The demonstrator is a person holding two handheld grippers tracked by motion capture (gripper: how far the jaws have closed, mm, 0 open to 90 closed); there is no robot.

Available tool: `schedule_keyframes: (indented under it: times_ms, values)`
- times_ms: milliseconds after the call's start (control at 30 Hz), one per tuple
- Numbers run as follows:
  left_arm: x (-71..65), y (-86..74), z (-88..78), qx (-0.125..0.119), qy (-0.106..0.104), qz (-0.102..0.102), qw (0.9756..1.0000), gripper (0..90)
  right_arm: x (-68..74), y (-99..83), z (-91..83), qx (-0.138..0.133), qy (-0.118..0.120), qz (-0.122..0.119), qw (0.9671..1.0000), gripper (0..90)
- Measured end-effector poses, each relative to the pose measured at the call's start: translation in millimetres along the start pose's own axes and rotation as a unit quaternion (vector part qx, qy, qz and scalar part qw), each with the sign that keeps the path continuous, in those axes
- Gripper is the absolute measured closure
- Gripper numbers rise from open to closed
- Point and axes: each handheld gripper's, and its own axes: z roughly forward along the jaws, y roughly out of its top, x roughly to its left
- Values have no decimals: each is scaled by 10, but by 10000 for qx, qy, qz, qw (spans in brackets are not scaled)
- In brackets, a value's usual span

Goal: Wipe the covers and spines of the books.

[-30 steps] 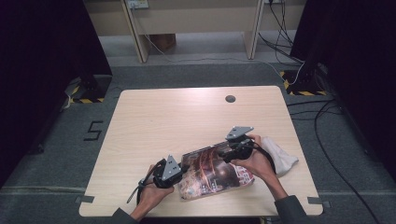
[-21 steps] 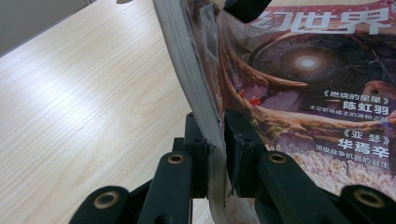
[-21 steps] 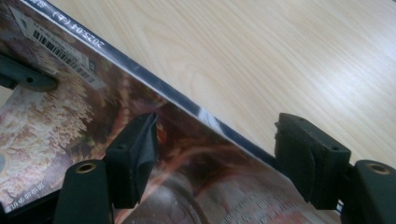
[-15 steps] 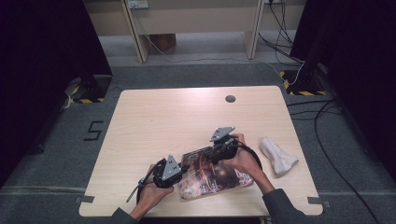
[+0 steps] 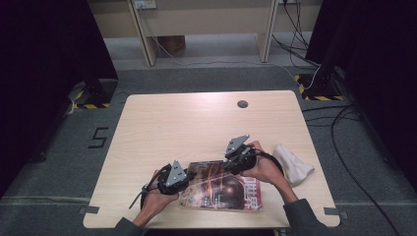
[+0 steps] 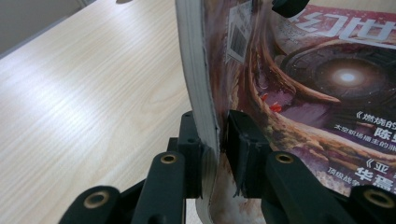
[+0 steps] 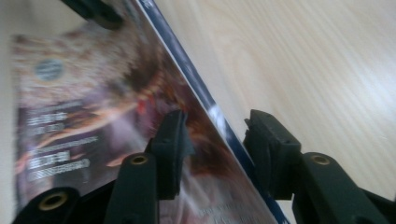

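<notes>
Leftmost, a black figure five [image 5: 98, 137] was marked on the grey floor beside the pale wooden table [image 5: 196, 123]. Next, at the table's near edge, the left gripper [image 5: 183, 180], black with a grey three-cornered plate, was held in the person's left hand [image 5: 153, 199]. In the left gripper view its jaws stood clamped on the left edge of a glossy magazine with a dark reddish science-fiction cover [image 6: 299, 79], pads pressing the page block from both sides; that edge was raised off the table, while the rest of the magazine [image 5: 223, 189] lay near the front edge, between the two hands. Right of centre, the right gripper [image 5: 235, 163], likewise black with a grey plate, sat at the magazine's far edge in the right hand [image 5: 265, 167]. Its jaws had just been closing and straddled the blue spine edge [image 7: 212, 112], one pad over the cover, the other above the bare table; they stood apart, not yet pressing. Farther right, a crumpled white cloth [image 5: 292, 164] lay on the table. Behind, a small dark round hole [image 5: 242, 104] was set near the far edge.
</notes>
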Motion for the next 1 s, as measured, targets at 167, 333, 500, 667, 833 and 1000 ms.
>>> schedule_keyframes:
  times_ms: [167,333,500,667,833,1000]
  values:
    - [-15,19,15,52,-22,110,9999,752,-32,-19,61,-40,239,-76,9997,643]
    - [6,12,23,63,-38,39,10000,743,-23,3,78,2,214,-266,9994,660]
    - [64,26,74,199,155,70,9997,700,-14,8,83,40,304,-372,9988,726]
    - [118,24,123,237,221,-11,9995,665,-16,7,107,80,413,-394,9983,765]
    - [121,20,136,228,231,41,9995,664,-42,1,142,77,427,-400,9983,761]
    - [127,16,139,222,226,30,9995,663,-46,-1,155,87,420,-445,9981,765]
